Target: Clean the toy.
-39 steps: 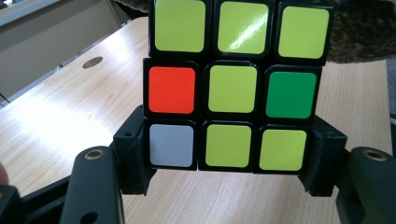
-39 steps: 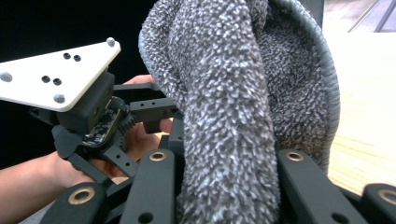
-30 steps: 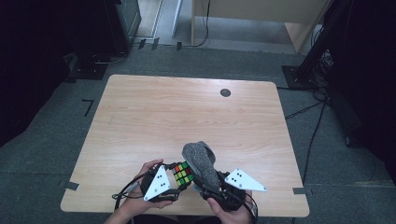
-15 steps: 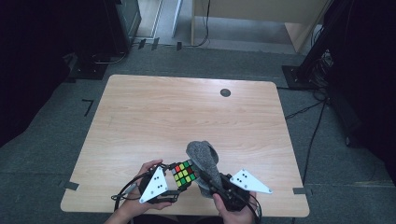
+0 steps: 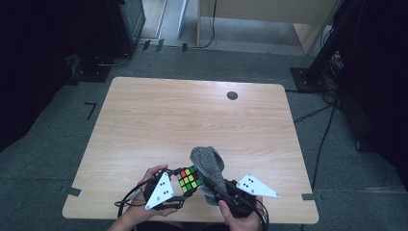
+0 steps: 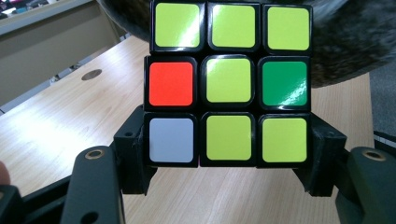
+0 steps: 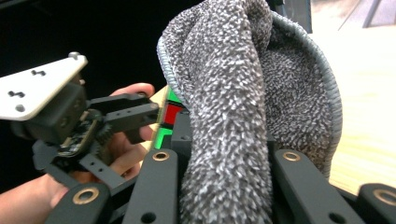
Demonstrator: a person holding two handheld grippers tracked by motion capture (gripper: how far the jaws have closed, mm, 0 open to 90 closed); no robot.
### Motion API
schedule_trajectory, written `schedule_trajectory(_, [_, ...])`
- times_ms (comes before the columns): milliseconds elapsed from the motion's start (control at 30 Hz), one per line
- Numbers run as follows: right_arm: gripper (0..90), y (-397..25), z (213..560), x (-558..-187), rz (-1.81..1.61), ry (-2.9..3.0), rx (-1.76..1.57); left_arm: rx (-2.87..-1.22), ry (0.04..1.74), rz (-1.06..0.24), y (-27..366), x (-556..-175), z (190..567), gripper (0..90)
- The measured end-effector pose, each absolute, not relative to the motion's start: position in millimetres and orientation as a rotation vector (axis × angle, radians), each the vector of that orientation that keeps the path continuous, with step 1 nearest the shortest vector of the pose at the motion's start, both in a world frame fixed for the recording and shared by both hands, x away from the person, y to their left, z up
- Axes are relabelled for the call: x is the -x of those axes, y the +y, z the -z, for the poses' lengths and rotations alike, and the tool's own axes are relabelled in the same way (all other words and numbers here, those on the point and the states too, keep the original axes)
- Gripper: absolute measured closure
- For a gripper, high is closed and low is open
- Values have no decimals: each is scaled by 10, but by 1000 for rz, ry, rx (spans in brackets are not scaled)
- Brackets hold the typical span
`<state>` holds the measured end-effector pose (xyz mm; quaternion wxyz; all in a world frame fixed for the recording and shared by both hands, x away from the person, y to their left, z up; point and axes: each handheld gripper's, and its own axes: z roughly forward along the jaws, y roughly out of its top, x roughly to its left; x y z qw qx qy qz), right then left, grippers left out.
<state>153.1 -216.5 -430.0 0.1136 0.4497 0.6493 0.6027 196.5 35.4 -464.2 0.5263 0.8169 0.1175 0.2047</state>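
Note:
A puzzle cube with mostly yellow-green stickers, one red, one green and one white, is clamped in my left gripper near the table's front edge. In the left gripper view the cube sits between the black jaws, held at its lower corners. My right gripper is shut on a grey fuzzy cloth, which stands up and presses against the cube's right side. In the right gripper view the cloth drapes between the jaws and hides most of the cube; the left gripper lies beyond it.
The wooden table stretches away bare, with a round dark cable hole near its far edge. Black stands and cables lie on the grey floor around it. A person's hands hold both grippers at the front edge.
The cloth has slid a little to the right and forward along the cube's side. The left gripper and cube have barely shifted.

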Motion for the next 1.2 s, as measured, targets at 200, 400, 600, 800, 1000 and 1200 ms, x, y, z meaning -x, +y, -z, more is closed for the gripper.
schedule_trajectory(200, [711, -2175, 4311, -1545, -1773, 1914, -1326, -1953, 281, -490, 344, -1969, 4649, 340])
schedule_trajectory(400, [703, -2143, 4302, -1526, -1753, 1912, -1323, -1972, 289, -493, 337, -1979, 4657, 340])
schedule_trajectory(600, [687, -1991, 4236, -1446, -1687, 1949, -1239, -1985, 303, -496, 336, -1991, 4667, 340])
schedule_trajectory(800, [679, -1855, 4236, -1392, -1630, 1983, -1188, -2028, 332, -518, 283, -1994, 4699, 339])
schedule_trajectory(1000, [677, -1870, 4234, -1405, -1646, 1993, -1231, -2069, 341, -576, 228, -1980, 4709, 340])
schedule_trajectory(1200, [633, -2012, 4248, -1487, -1718, 1948, -1324, -2010, 311, -523, 272, -1961, 4679, 340])
